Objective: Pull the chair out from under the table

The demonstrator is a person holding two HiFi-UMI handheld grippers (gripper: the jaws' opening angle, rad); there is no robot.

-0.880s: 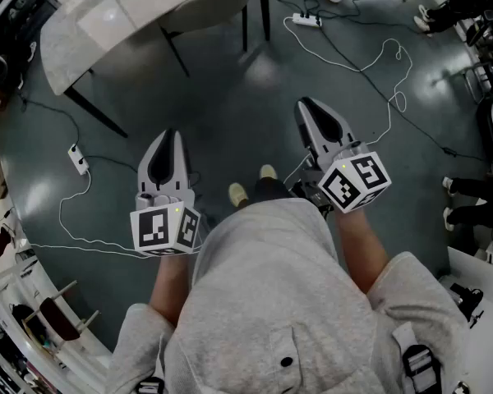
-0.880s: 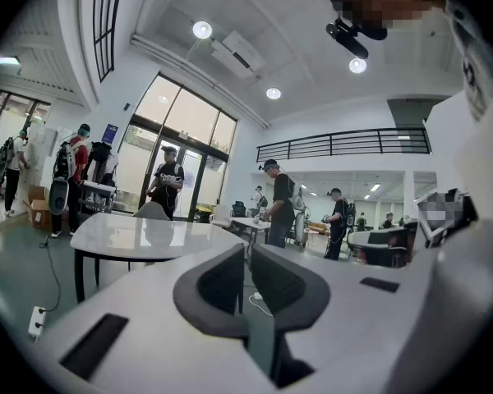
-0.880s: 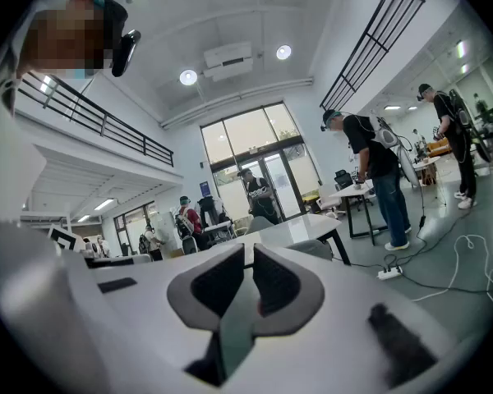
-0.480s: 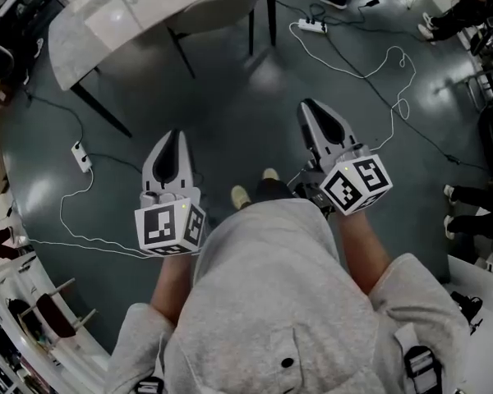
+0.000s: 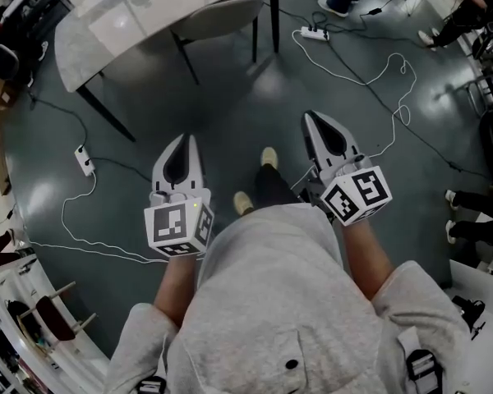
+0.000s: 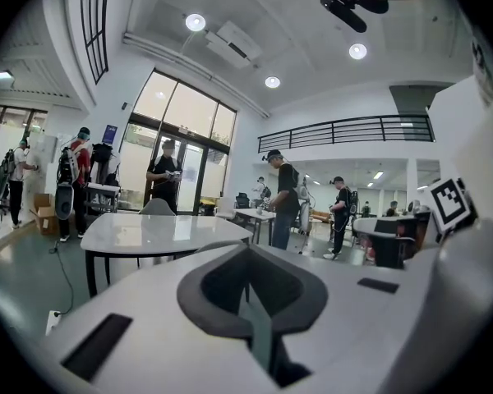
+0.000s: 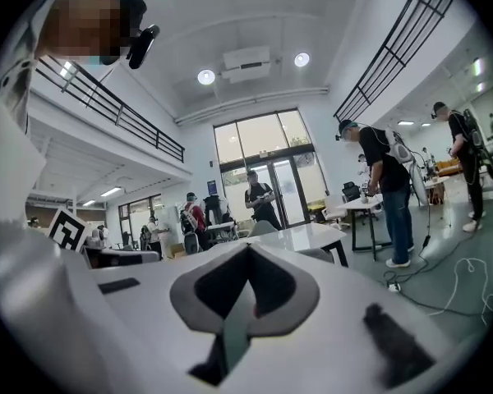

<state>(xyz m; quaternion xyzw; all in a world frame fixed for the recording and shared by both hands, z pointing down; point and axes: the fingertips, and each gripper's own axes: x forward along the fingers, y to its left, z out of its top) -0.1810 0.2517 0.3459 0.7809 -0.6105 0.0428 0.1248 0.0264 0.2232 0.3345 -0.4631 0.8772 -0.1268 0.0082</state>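
Head view, chair (image 5: 218, 15): grey seat tucked partly under the near edge of the surface, on black legs, well ahead of both grippers.
Surface (image 5: 94, 39): white top at upper left, on black legs.
Left gripper (image 5: 181, 140): held out in front of the person, fingers (image 6: 148, 306) pressed together with nothing between them.
Right gripper (image 5: 311, 120): alongside it, fingers (image 7: 131, 302) likewise closed and empty.
Floor (image 5: 230, 113): dark and glossy; a white power strip (image 5: 314, 33) lies just right of the chair, and the person's shoes (image 5: 269, 156) show between the grippers.
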